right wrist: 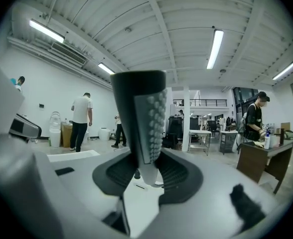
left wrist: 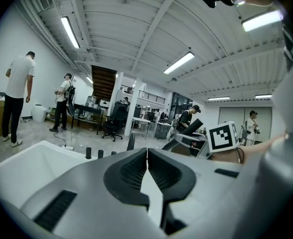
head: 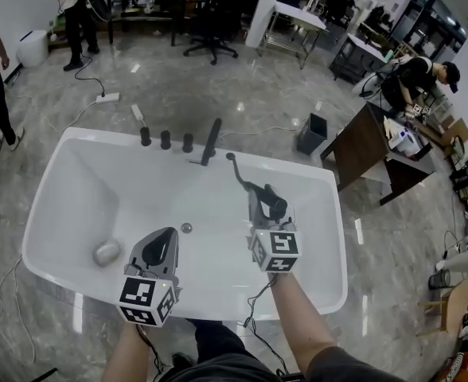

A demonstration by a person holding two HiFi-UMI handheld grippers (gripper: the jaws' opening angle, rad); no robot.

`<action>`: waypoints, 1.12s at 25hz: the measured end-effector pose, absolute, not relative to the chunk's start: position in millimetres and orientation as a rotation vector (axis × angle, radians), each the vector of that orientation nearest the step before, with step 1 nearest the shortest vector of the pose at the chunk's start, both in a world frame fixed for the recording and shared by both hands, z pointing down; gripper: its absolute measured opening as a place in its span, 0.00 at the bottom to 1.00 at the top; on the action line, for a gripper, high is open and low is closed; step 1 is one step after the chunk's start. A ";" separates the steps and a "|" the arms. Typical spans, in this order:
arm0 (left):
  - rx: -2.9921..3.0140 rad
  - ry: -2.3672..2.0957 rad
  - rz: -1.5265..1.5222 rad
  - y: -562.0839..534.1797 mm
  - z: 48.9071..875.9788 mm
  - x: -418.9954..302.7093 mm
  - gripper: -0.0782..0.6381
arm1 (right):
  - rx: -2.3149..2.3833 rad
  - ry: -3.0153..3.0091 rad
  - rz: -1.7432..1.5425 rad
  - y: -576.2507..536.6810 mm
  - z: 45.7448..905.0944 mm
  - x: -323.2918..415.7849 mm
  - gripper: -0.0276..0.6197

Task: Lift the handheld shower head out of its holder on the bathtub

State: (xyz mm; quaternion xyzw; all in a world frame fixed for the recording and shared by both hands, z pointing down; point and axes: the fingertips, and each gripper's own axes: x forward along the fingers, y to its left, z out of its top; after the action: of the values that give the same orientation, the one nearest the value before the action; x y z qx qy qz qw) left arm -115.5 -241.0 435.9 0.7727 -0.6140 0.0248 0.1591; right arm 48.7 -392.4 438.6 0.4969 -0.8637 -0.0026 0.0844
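The handheld shower head is dark with a nozzle face. It stands upright between the jaws of my right gripper, which is shut on its handle above the white bathtub. Its black hose runs back to the holder spot on the far rim, beside the black faucet. My left gripper hovers over the near side of the tub, shut with nothing between its jaws.
Three black knobs stand on the far rim left of the faucet. A grey lump and the drain lie in the tub. A dark bin, a wooden desk, floor cables and standing people surround the tub.
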 end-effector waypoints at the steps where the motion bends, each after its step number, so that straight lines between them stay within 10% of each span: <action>1: 2.212 -1.755 0.065 -228.8 431.6 -115.3 0.13 | 1.481 -2.578 -0.014 -379.3 434.3 51.4 0.26; 28: 2.337 -1.739 -0.018 -5.9 359.8 -75.3 0.13 | 1.519 -2.662 -0.124 -101.3 352.2 104.5 0.26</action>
State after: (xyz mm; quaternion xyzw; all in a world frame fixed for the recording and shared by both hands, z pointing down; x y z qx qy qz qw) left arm -75.3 -5.9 359.8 0.7971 -0.5931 -0.0062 0.1138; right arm 104.5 -101.3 352.2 0.4950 -0.8672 -0.0404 0.0372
